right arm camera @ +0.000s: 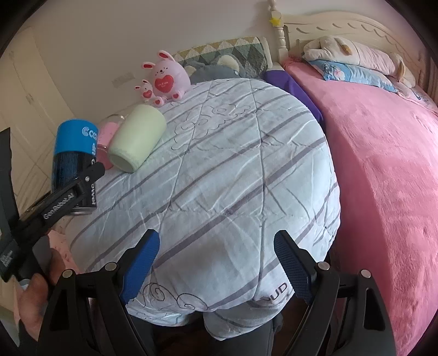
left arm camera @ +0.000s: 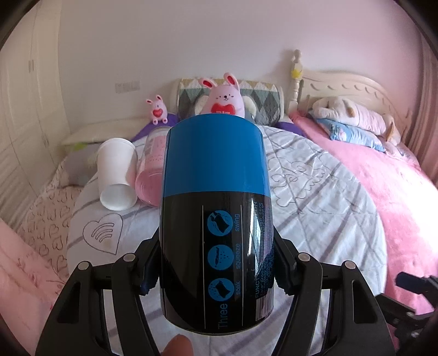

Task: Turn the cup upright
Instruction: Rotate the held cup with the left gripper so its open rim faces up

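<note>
Left claw (left arm camera: pixel 216 273) grips the blue-and-black cup (left arm camera: pixel 216 219) by its black lower half, pads pressed on both sides; in the right wrist view the same cup (right arm camera: pixel 72 153) stands roughly upright, blue end up, at the left edge of the striped quilt (right arm camera: pixel 219 178), its base at or just above the quilt, cannot tell if it touches. Left claw (right arm camera: pixel 90 175) is seen there from the side, arm crossing the cup's black part. Right claw (right arm camera: pixel 216 268) is wide open, nothing between the blue pads (right arm camera: pixel 141 267), hovering over the near end of the quilt, well apart from the cup. Beyond the cup, a white cup (left arm camera: pixel 116 175) lies on its side, mouth toward the camera, touching a clear pink jar (left arm camera: pixel 152 169) also lying down just beside it. Big pink bunny (left arm camera: pixel 224 98) and small bunny (left arm camera: pixel 158 109) sit at the far end of the quilt near a patchwork cushion (left arm camera: pixel 260 101). Pink blanket (right arm camera: pixel 383 178) covers the bed to the right, with a plush dog (left arm camera: pixel 353 115) on a blue pillow (left arm camera: pixel 353 134) by the headboard (right arm camera: pixel 342 24).
</note>
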